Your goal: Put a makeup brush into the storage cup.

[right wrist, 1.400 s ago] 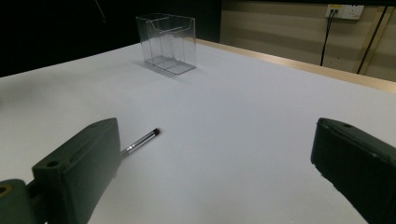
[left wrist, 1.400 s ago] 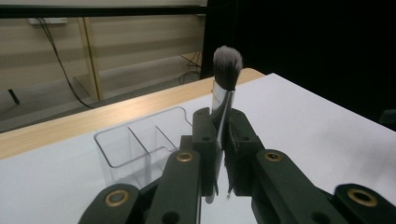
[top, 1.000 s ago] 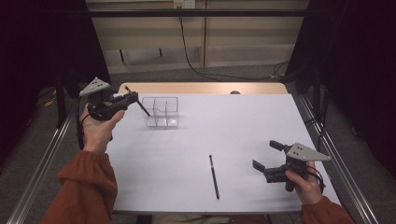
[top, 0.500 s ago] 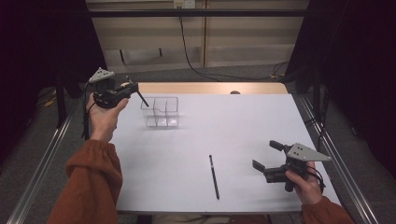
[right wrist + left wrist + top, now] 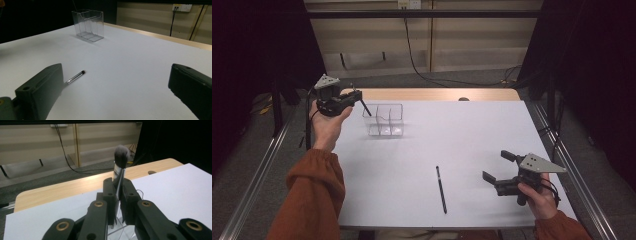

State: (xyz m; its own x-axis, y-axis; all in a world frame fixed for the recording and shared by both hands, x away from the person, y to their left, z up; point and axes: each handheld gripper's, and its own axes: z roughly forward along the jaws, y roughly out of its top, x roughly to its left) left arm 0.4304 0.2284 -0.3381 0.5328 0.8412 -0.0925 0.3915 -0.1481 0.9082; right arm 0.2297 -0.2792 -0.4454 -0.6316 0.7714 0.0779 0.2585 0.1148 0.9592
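Compared with a second ago, the left gripper (image 5: 354, 95) has come a little closer to the clear box (image 5: 385, 120), while the right gripper (image 5: 502, 167) has kept its place. Its jaws are closed tight on a makeup brush (image 5: 120, 167), soft grey bristles up and thin handle pointing down at the box, probably so it can drop in upright. Across the white table (image 5: 472, 135), the right gripper rests with jaws wide open and empty, near a slim dark pencil (image 5: 441, 189).

Dim, dark surroundings; bright white table; soft, slightly blurry pictures.
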